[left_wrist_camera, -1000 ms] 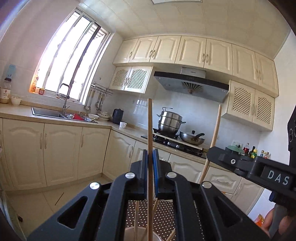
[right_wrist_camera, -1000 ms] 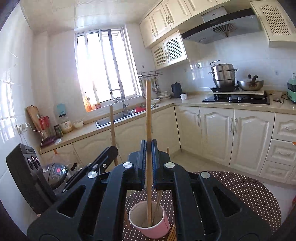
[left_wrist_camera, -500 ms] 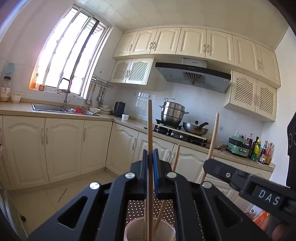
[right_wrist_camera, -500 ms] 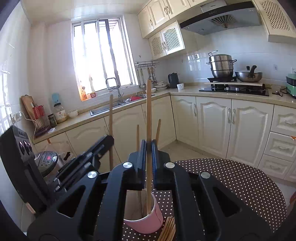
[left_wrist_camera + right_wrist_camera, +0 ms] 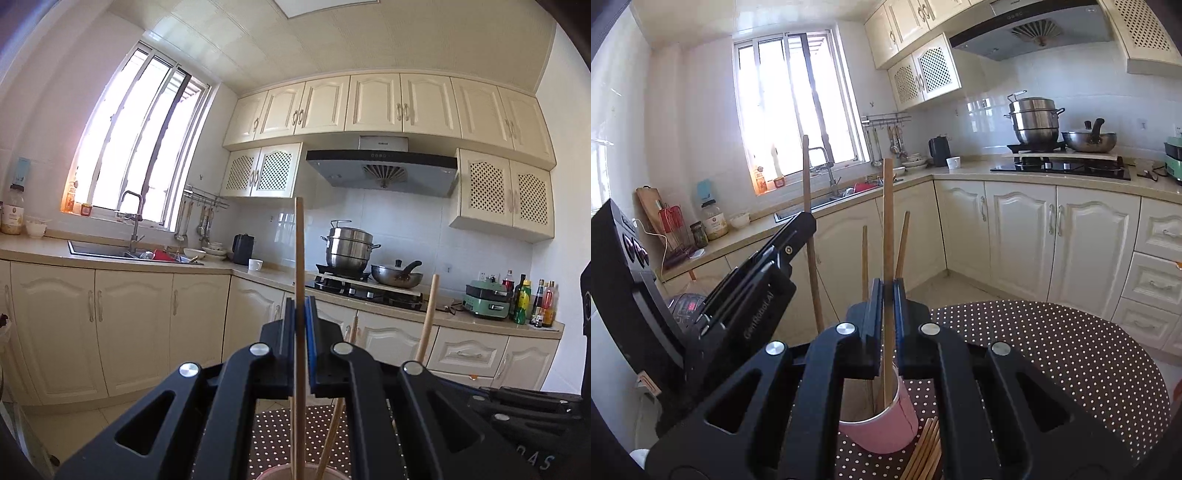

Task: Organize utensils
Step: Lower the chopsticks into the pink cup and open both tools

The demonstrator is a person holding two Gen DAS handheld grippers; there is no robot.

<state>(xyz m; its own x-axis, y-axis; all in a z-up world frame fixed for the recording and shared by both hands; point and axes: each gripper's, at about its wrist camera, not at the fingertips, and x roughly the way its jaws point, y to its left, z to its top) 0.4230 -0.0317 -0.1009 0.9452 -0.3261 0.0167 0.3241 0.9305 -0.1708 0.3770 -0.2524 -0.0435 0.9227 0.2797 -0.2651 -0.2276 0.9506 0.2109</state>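
In the right wrist view, the left gripper (image 5: 809, 221) comes in from the left side, and its jaws are clenched on one wooden chopstick (image 5: 807, 173) that stands almost straight up. The low end of that stick goes down behind the black arms, so I cannot tell for sure if it reaches into the cup. In the middle, the right gripper (image 5: 887, 291) has its jaws squeezed tight on a second chopstick (image 5: 887, 221), which also stands upright. The bottom of this one is inside the pink cup (image 5: 886, 432). Two more sticks (image 5: 865, 254) already stand in the cup and lean a little against its rim. The cup sits on a round table (image 5: 1071, 354) with a brown cloth covered in white dots. Just to the right of the cup, a small pile of chopsticks (image 5: 925, 446) lies flat on the cloth, touching or almost touching the cup. In the left wrist view, the left gripper's held stick (image 5: 300, 258) runs straight up between the closed jaws, with the cup's rim (image 5: 284, 472) right below at the bottom edge. Farther right in that view, the stick in the right gripper (image 5: 428, 317) leans a bit.
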